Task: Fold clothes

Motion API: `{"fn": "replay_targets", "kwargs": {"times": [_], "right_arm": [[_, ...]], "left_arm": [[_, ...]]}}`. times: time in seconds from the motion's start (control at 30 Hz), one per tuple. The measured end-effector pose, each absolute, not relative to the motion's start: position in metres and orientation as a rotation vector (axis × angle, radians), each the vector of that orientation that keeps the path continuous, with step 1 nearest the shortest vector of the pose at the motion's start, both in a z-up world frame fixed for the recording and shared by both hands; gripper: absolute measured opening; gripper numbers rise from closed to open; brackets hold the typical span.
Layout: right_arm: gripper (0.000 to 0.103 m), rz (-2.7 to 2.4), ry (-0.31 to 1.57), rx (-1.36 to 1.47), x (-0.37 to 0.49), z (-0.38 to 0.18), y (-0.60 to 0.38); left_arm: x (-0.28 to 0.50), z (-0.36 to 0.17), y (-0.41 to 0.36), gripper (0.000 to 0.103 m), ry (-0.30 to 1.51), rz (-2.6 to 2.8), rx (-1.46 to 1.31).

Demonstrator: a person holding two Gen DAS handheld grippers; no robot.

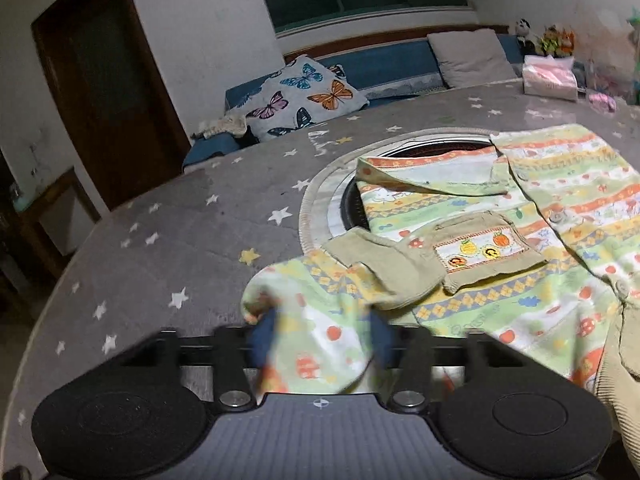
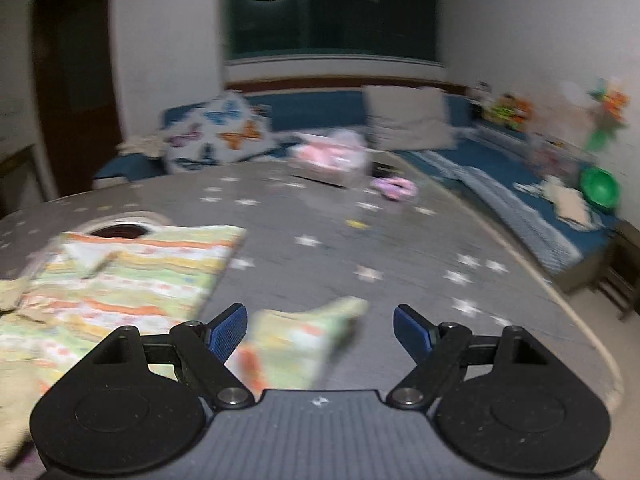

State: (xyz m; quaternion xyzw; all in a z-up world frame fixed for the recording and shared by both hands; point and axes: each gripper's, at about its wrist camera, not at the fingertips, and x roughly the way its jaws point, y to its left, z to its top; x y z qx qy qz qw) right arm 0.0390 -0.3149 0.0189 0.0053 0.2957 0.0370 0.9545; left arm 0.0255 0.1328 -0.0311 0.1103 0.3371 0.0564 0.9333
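Fabric from the child's patterned shirt [image 1: 500,240] fills the gap between your left gripper [image 1: 320,340] fingers, which are clamped on its sleeve [image 1: 312,332]; the blue pads look blurred. The garment lies spread on the round table's grey star-print cloth [image 1: 180,248], partly over a circular recess [image 1: 344,200]. Your right gripper [image 2: 320,332] holds its fingers [image 2: 228,332] wide apart above the other sleeve end [image 2: 304,344], gripping nothing. Behind, a butterfly pillow [image 1: 308,96] rests on the blue bench.
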Motion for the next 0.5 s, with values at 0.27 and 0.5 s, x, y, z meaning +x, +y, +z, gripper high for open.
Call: {"fn": "replay_targets", "kwargs": {"times": [0.27, 0.5], "right_arm": [[0.082, 0.312, 0.670, -0.076, 0.067, 0.007, -0.242], [0.082, 0.296, 0.792, -0.203, 0.047, -0.022, -0.237]], "left_arm": [[0.009, -0.012, 0.191, 0.009, 0.656, 0.298, 0.000], [-0.017, -0.018, 0.231, 0.012, 0.692, 0.400, -0.144]]}}
